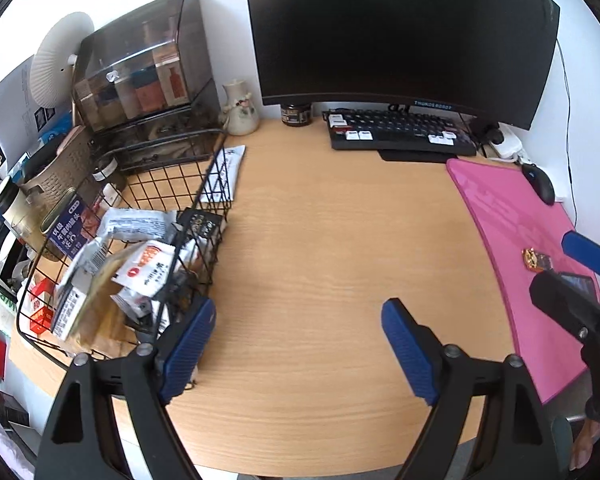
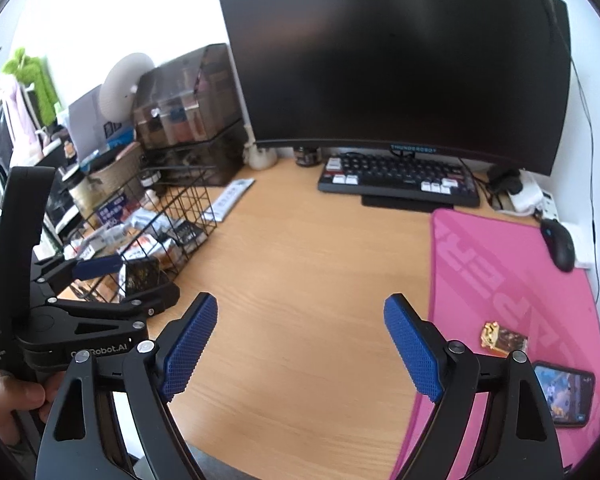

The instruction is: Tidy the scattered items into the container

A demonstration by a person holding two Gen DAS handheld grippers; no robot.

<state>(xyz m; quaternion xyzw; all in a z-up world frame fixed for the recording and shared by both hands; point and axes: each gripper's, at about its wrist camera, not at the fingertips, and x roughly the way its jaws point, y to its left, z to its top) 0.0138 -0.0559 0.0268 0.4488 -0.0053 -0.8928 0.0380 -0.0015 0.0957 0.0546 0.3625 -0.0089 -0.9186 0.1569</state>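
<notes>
Already packed with snack packets, the black wire basket (image 1: 216, 168) stands at the desk's left side, one gold-and-dark wrapped snack (image 2: 503, 339) lying loose on the pink desk mat (image 2: 500, 272).

Inside the basket, white sachets (image 1: 148, 268) carry red and black print and a blue packet (image 1: 70, 224) bears white characters, too small to read. The monitor (image 1: 400, 32) bezel reads THUNDEROBOT; the left gripper's body shows "Robot.AI". The left gripper (image 1: 298, 344) has its blue pads spread wide and empty, its left pad just beside the basket's near corner. The right gripper (image 2: 300, 344) is likewise spread wide over bare wooden desk (image 1: 320, 240), gripping nothing. A phone (image 2: 568, 398) with a lit screen lies near the snack.
</notes>
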